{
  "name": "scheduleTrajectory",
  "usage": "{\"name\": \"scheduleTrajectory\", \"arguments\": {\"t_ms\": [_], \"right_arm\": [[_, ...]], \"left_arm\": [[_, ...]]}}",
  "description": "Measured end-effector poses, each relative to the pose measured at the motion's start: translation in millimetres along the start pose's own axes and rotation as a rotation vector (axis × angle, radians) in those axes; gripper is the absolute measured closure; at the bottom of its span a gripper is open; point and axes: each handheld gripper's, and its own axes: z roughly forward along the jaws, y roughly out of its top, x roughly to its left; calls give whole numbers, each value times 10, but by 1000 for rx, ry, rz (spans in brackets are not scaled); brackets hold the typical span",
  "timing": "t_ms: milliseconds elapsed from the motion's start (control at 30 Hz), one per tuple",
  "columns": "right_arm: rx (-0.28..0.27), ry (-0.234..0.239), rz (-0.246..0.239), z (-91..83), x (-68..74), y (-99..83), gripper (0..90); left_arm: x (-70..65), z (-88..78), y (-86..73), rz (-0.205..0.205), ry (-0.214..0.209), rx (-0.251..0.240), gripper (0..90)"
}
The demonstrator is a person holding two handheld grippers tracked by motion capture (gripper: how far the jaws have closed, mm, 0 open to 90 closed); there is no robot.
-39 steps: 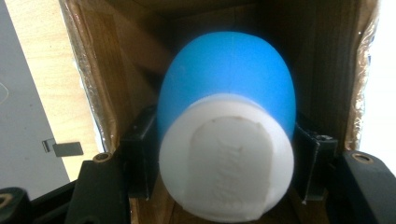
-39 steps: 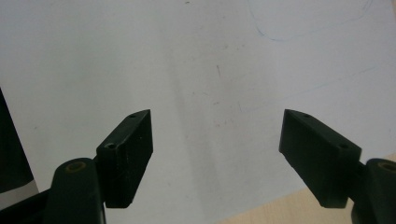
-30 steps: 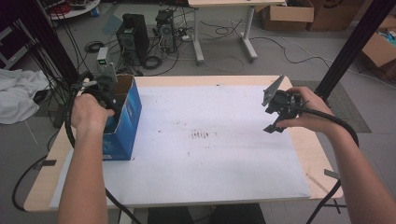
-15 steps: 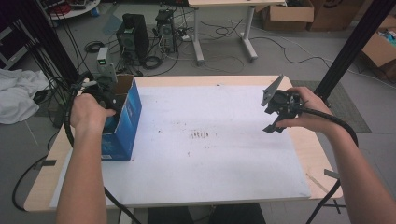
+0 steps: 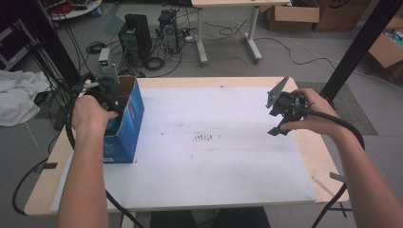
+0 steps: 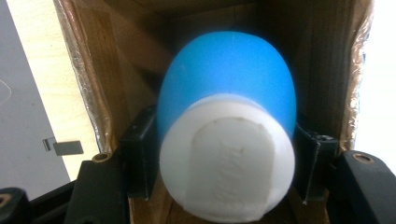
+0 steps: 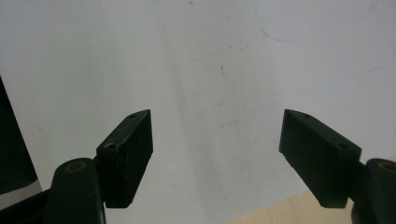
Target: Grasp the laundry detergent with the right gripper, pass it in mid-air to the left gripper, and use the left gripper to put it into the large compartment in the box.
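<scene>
Two grippers up: left gripper [image 6: 224, 182] clamps a blue-and-white bottle [image 6: 227, 140], perhaps plastic, inside the blue box [image 5: 124, 124]; right gripper [image 7: 217, 158] hangs wide open over the table [image 5: 214, 161]

- The high view is evenly lit and fairly bright, with soft daylight tones; shadows under the forearms are faint, and the white table [image 5: 214, 156] top is slightly washed out.
- In the left gripper view, the blue and white bottle [image 6: 227, 135] is close and soft (out of focus), while the cardboard box [image 6: 88, 88] interior behind it is dim; the right edge blows out to white glare.
- The right gripper view is bright and flat, its black jaws a little blurred against the pale surface.
</scene>
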Motion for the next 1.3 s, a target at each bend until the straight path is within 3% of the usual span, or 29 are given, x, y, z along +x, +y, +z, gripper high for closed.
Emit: {"name": "scheduleTrajectory", "arguments": {"t_ms": [200,433,633,800,1000,1200,1300], "right_arm": [[-3,0,3,-4,0,-1,260],[-5,1,3,-12,2,17,259],[-9,4,7,-35,14,43,250],[-15,5,0,-49,42,82,247],[-25,13,2,-49,49,96,243],[-27,17,2,-65,27,92,239],[-27,14,1,-80,19,92,238]], "left_arm": [[-8,-8,-1,2,-12,-5,375],[-4,-77,-26,12,3,-23,302],[-17,-239,-79,43,-9,-55,239],[-96,-443,-114,94,10,-97,197],[-331,-703,-128,191,10,-168,173],[-649,-798,-77,316,-19,-214,160],[-762,-801,-57,348,-34,-219,160]]}}
